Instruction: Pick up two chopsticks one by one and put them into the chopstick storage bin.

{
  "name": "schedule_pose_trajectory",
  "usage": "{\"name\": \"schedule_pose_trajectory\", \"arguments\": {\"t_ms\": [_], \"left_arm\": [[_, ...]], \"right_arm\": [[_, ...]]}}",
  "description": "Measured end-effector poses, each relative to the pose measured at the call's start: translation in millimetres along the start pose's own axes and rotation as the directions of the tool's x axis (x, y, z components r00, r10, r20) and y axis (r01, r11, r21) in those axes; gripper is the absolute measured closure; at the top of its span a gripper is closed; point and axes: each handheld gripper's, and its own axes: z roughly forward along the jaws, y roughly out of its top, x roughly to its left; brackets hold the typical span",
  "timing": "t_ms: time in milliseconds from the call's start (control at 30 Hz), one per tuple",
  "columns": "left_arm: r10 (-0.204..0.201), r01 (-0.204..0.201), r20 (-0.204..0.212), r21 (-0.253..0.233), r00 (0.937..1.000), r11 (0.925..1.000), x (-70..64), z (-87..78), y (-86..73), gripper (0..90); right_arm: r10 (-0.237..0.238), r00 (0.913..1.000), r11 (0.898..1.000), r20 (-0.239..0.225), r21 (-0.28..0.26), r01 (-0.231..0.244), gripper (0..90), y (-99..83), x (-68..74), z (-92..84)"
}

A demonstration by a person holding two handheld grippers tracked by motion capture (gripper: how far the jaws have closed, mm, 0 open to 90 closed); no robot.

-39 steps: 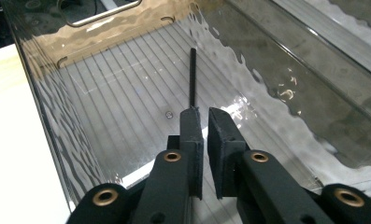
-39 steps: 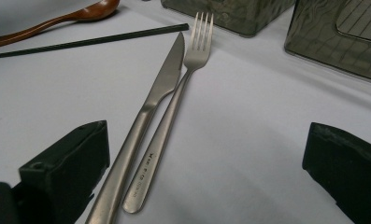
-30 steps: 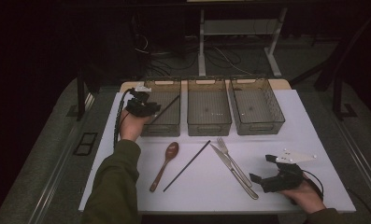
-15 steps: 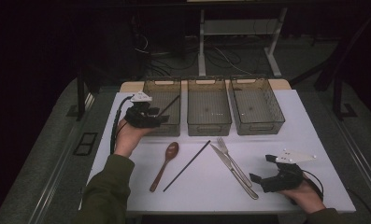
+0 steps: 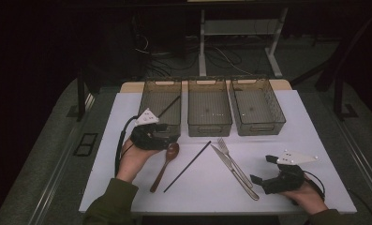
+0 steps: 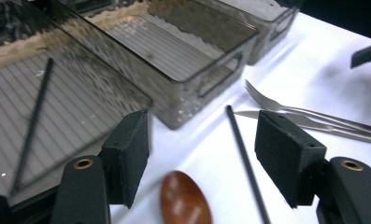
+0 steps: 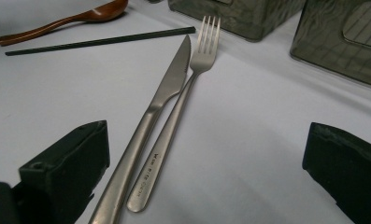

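the work looks like sorting cutlery into three clear bins at the far edge of the white desk (image 5: 127, 117): one black chopstick (image 5: 168, 106) already lies slanted in the left bin (image 5: 148, 101), which suggests that bin is meant for chopsticks, while the middle bin (image 5: 209, 123) and right bin (image 5: 277, 123) hold nothing visible. the left gripper (image 5: 167, 137) sits just in front of the left bin, close above the bowl of the wooden spoon (image 5: 164, 165); its jaws have just been opening and stand apart with nothing between the pads. judging from where it points, it may go next for the spoon or the second chopstick (image 5: 188, 166), which lies loose on the desk just right of the spoon. the right gripper (image 5: 262, 169) rests low at the near right, jaws wide apart and empty, facing the knife (image 5: 235, 172) and fork (image 5: 231, 159), which lie side by side and touching. the left gripper view adds what the high view cannot: the ribbed floor of the left bin with the chopstick lying across it, and the spoon bowl (image 6: 185, 200) sitting almost between the pads. the right gripper view shows the knife's serrated edge (image 7: 171, 77) and small lettering stamped on the fork handle (image 7: 150, 170), too small to read.
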Motion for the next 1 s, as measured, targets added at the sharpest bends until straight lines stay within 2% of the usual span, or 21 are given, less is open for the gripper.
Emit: {"name": "schedule_pose_trajectory", "arguments": {"t_ms": [100, 300, 367, 500, 700, 767, 867, 933, 1000], "left_arm": [[0.004, -0.004, 0.009, -0.005, 1.0000, 1.0000, -8.9, -0.1, -7.6, 33.5], [0.008, -0.008, 0.018, -0.015, 0.9998, 0.9999, -23.1, 2.6, -21.5, 32.0], [0.006, -0.006, 0.022, -0.012, 0.9997, 0.9999, -28.6, 4.5, -25.6, 31.2], [0.030, -0.030, 0.026, 0.016, 0.9992, 0.9994, -39.1, 10.3, -35.0, 30.0], [0.034, -0.034, 0.039, 0.014, 0.9987, 0.9993, -49.6, 15.9, -49.0, 30.3], [0.034, -0.034, 0.040, 0.016, 0.9986, 0.9993, -53.3, 17.6, -53.6, 31.7], [0.017, -0.018, 0.038, 0.015, 0.9991, 0.9997, -58.7, 20.9, -59.2, 38.6], [0.018, -0.020, 0.054, 0.037, 0.9984, 0.9991, -61.4, 26.8, -61.7, 43.2], [0.020, -0.023, 0.044, 0.061, 0.9988, 0.9978, -64.0, 34.3, -63.2, 47.1]], "right_arm": [[-0.018, 0.9998, 1.000, -0.009, -0.003, 0.017, 0.2, 0.8, -2.4, 0.0], [-0.004, 0.9998, 1.000, -0.020, -0.031, 0.004, 0.2, 4.1, -6.0, -1.7], [-0.005, 0.9998, 0.999, -0.020, -0.040, 0.004, 0.2, 4.7, -6.8, -3.2], [0.002, 0.9999, 0.998, -0.016, -0.055, -0.003, 0.2, 5.5, -7.5, -6.4], [0.004, 0.9999, 0.999, -0.010, -0.047, -0.004, 0.2, 4.4, -8.0, -6.1], [0.002, 1.0000, 0.999, -0.007, -0.044, -0.002, 0.2, 4.1, -7.6, -5.7], [0.001, 1.0000, 0.999, -0.006, -0.039, -0.002, 0.2, 3.8, -7.1, -5.6], [0.004, 1.0000, 0.999, -0.004, -0.040, -0.004, 0.2, 3.6, -7.1, -5.8], [0.005, 1.0000, 0.999, -0.002, -0.040, -0.006, 0.2, 3.3, -8.0, -6.0]]}}
